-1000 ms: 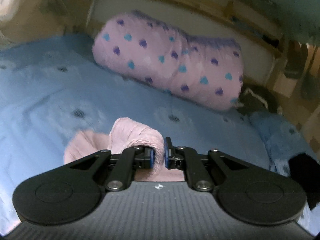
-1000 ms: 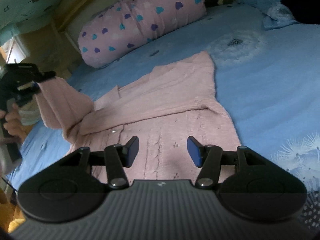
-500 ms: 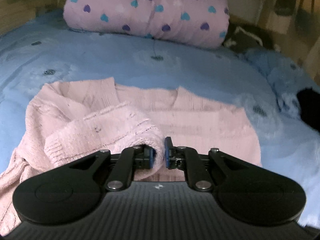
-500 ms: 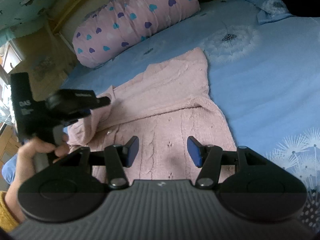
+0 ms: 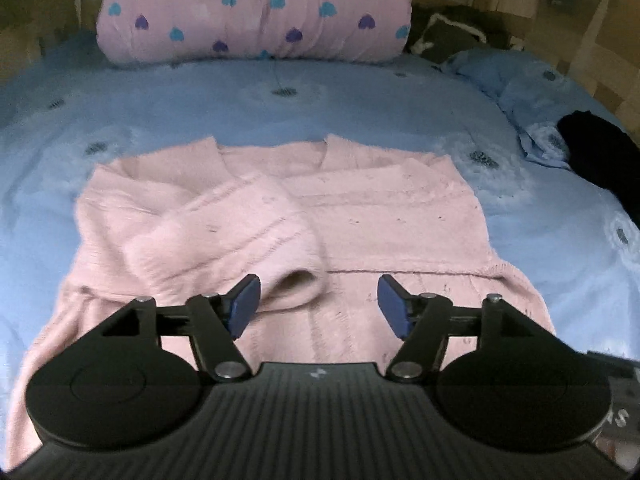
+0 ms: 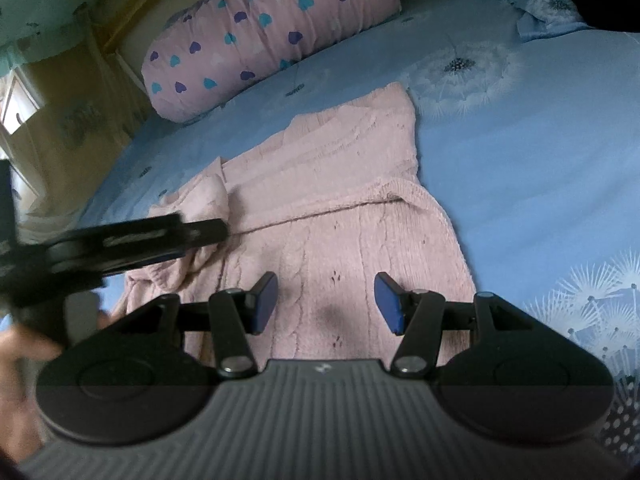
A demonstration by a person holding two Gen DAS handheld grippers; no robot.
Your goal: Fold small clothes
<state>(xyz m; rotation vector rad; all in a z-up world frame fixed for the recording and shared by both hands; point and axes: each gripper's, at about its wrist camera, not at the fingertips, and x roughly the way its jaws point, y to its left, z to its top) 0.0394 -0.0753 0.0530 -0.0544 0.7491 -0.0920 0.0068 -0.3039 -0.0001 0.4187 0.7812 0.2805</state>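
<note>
The jaws of the left gripper [image 5: 318, 300] have just been opening and now stand released, with the cuff of the folded-over sleeve [image 5: 224, 236] lying loose between the blue pads, gripped by neither. The jaws of the right gripper [image 6: 326, 302] stand parted and empty above the lower body of the pink cable-knit sweater [image 6: 340, 216]. The sweater lies flat on the blue dandelion-print bedsheet [image 6: 520, 152], well apart from the pink heart-patterned bolster pillow [image 5: 256, 12] behind it.
</note>
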